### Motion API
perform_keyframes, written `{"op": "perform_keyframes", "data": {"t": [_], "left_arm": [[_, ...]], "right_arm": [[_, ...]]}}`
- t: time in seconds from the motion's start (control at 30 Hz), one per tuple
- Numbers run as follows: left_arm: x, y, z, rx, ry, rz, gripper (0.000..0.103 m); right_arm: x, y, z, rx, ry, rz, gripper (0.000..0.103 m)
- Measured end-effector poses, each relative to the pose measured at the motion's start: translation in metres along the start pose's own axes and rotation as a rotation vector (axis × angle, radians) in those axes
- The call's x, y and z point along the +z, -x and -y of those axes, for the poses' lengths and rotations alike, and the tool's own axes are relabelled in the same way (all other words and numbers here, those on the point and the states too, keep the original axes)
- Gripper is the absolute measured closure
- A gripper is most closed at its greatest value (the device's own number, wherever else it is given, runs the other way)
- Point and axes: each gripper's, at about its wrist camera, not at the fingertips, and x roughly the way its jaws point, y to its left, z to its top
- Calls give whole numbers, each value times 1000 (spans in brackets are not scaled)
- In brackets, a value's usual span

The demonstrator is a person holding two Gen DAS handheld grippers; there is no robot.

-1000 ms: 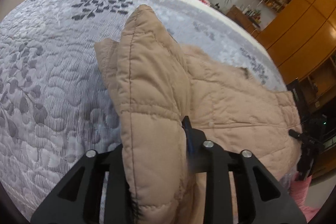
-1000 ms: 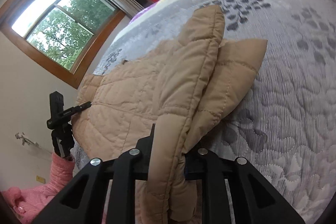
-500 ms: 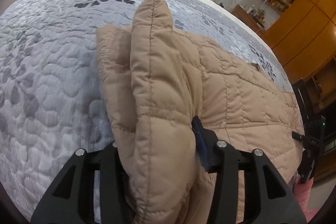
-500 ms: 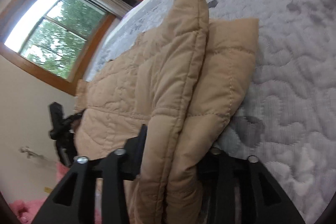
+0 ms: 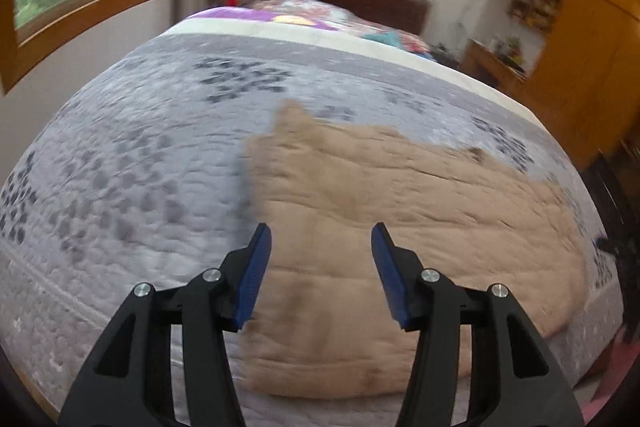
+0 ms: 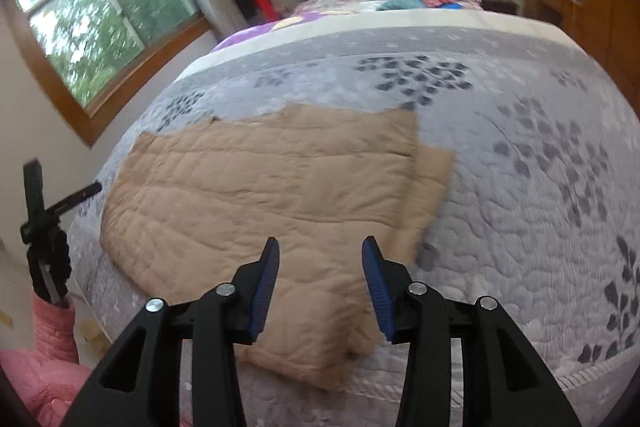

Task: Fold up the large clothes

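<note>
Nearest the lens, the left gripper (image 5: pixel 321 241) hangs with its blue-padded fingers (image 5: pixel 253 277) apart and nothing between them; the right gripper (image 6: pixel 320 257) is likewise spread and empty. Both seem poised above the tan quilted jacket (image 6: pixel 260 183), which lies folded flat on the bed (image 6: pixel 540 187) near its foot edge, a doubled layer jutting at about three o'clock in the right wrist view. Grey quilt spreads wide from twelve to three o'clock, leaving ample room for another fold. At nine o'clock, a black tripod (image 6: pixel 40 219) stands just beside the bed.
</note>
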Motion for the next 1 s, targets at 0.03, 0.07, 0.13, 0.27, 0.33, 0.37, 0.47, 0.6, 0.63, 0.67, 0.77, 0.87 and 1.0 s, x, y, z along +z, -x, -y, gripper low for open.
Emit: {"op": "perform_keyframes", "data": {"t": [0.03,0.07,0.13,0.27,0.33,0.37,0.47,0.6,0.63,0.67,0.77,0.87,1.0], "left_arm": [[-2,-3,8,-6,-15,-9,51],[-4,-7,15,-10,-24,-16,51],[-10,-23,32,-28,-60,-48,51],[-24,-58,35,10,-82,-122,51],[-28,-68,31,2,-78,-136,50],[-30,-71,30,1,-82,-131,49],[-32,-75,28,3,-65,-132,49],[-30,-61,26,18,-17,-134,51],[-32,-53,25,20,-5,-129,51],[-35,-39,21,26,17,-117,51],[-50,1,6,19,96,-94,46],[-76,29,-17,-3,245,-100,45],[-111,31,-42,-77,452,-142,45]], "right_arm": [[0,-6,-6,-3,15,-12,59],[-1,-12,-11,-4,27,-28,59],[-5,-29,-17,-4,40,-73,60],[-18,-56,-5,-31,8,-141,66],[-24,-69,4,-4,-17,-161,66],[-26,-74,6,7,-23,-162,66],[-26,-79,7,12,-24,-161,66],[-23,-72,9,27,-33,-156,65],[-22,-65,7,27,-26,-146,65],[-21,-59,6,29,-15,-136,65],[-22,-39,-3,33,27,-104,64],[-26,-29,-4,9,37,-104,64],[-32,-29,-5,-1,42,-131,64]]}}
